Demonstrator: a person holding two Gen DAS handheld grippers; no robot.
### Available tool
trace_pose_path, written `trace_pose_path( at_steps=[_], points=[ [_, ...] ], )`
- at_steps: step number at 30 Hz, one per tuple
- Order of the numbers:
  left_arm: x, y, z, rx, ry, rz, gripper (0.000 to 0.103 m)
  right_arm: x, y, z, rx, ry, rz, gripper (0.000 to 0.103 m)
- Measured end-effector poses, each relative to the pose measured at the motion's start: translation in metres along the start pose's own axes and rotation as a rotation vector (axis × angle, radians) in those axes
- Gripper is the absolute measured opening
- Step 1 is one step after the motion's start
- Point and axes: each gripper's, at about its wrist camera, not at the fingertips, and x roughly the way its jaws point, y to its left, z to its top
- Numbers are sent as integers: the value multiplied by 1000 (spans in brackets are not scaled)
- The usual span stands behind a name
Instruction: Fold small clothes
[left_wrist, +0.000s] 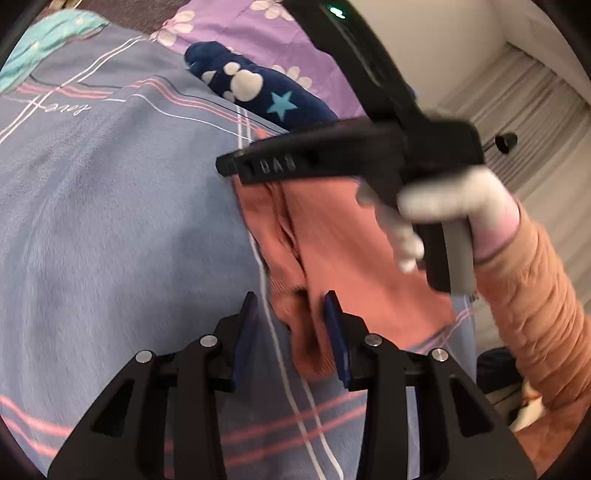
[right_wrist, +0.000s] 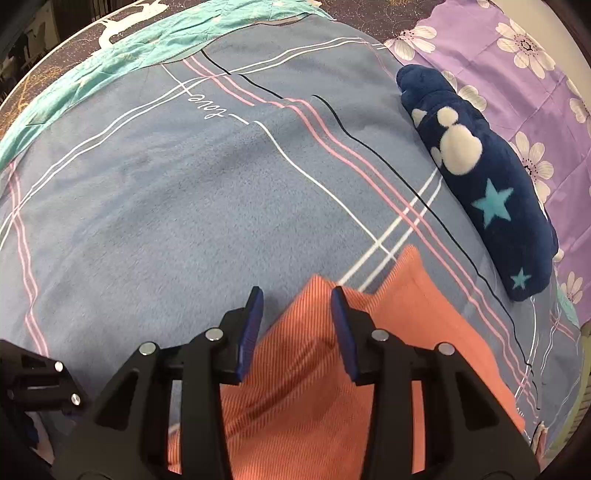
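Note:
A small salmon-pink ribbed garment lies on the blue striped blanket. My left gripper is open, its blue pads on either side of a bunched fold at the garment's near edge. My right gripper shows in the left wrist view, held by a white-gloved hand over the garment's far edge; its fingers look together there. In the right wrist view the right gripper stands open, its pads astride a raised corner of the garment.
A folded dark blue fleece piece with white shapes and teal stars lies at the blanket's right edge, also in the left wrist view. A purple flowered sheet lies beyond. A teal cloth lies at the far side.

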Motion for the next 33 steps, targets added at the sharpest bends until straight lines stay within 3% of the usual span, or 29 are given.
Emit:
trace_pose_path(
  at_steps=[5,7,8,9,10,15,17,20,22,26,28,31,33],
  points=[
    [11,11,11,-31,41,-90,30,13,-1,3,4,13,-4,38],
    [21,7,8,-11,73,-85,30,16,-2,3,10,14,5,37],
    [23,5,7,6,76,-72,28,16,-1,3,6,12,17,23],
    [24,3,8,16,77,-58,20,15,1,4,-11,9,-1,5],
    [23,1,7,18,80,-53,7,14,2,4,-29,0,-37,3],
    [-4,-22,7,72,-14,-19,5,-15,-14,10,43,-112,21,3],
    [-11,-27,7,101,-29,27,0,-14,-22,12,59,-119,18,3],
    [-2,-14,3,64,13,106,0,7,-28,11,81,-82,41,3],
    [4,-4,-4,23,47,86,0,11,-30,7,107,-93,95,3],
    [-7,-9,-4,32,11,33,1,-1,-38,5,135,-120,143,7],
    [-5,-11,0,45,11,28,15,-10,-40,5,126,-130,123,12],
    [5,-10,4,60,31,-2,26,-18,-41,3,125,-131,133,17],
    [14,-8,9,59,51,-11,27,-19,-38,-1,117,-124,147,26]
  ],
)
